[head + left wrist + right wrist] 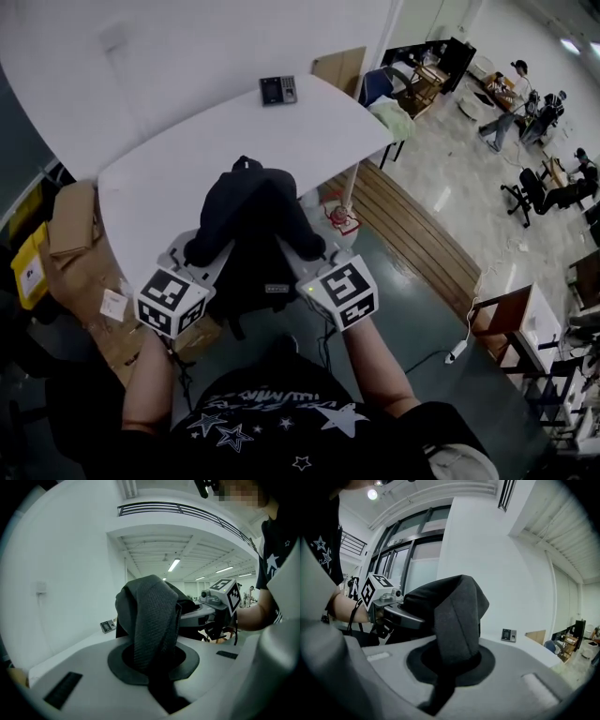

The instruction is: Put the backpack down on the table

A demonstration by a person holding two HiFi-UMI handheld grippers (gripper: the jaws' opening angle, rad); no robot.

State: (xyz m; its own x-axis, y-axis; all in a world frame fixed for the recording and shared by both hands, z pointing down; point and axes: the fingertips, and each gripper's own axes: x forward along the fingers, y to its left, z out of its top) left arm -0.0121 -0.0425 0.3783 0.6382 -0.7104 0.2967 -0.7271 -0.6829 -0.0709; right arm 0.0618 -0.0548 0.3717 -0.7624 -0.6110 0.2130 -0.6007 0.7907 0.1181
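Note:
A black backpack point(253, 216) hangs between my two grippers, over the near edge of the white table point(178, 169). My left gripper point(195, 255) is shut on the backpack's left shoulder strap point(152, 620), which rises as a dark woven loop from between the jaws point(152, 665). On the other side, my right gripper point(321, 253) is shut on the right strap point(457, 616), which is pinched between its jaws point(449, 665). Each gripper view shows the other gripper across the bag. The lower part of the backpack hangs below the table's edge, towards the person's body.
A small keypad device point(278, 90) lies at the table's far side. Cardboard boxes point(77, 246) are stacked on the floor at the left. A wooden pallet point(408, 230) and a red item point(342, 218) by the table leg lie to the right. People and chairs point(534, 187) are far right.

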